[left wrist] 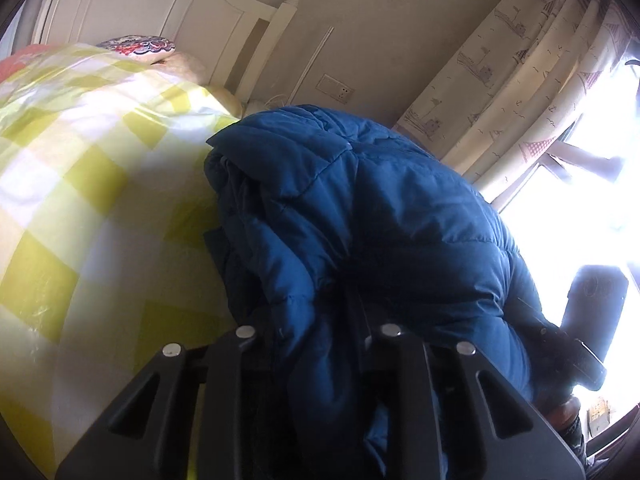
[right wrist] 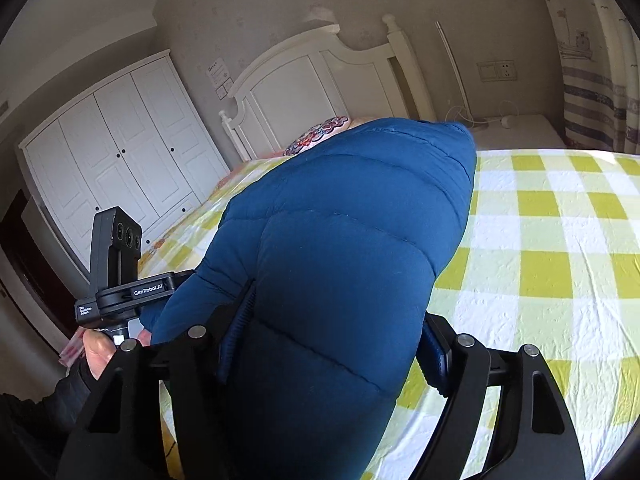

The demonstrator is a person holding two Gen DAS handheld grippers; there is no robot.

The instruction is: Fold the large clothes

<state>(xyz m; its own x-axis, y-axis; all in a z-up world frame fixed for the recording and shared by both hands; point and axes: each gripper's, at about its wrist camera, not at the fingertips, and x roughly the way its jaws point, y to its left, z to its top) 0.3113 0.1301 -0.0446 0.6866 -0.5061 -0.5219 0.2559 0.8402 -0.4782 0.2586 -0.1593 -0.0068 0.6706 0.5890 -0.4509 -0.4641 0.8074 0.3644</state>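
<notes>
The blue puffer jacket (right wrist: 344,248), bunched and folded, lies directly ahead of both tongs on the bed's yellow-checked sheet (right wrist: 552,240). The right tongs (right wrist: 332,344) are clamped on a thick fold of it; the left tongs (left wrist: 316,320) are likewise closed on its fabric. Beyond the tongs stand a white headboard (right wrist: 312,80) and a patterned pillow (right wrist: 320,132).

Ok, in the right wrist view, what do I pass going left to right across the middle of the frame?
White wardrobe → the left tongs with their camera block → blue puffer jacket → yellow checked bedspread.
</notes>
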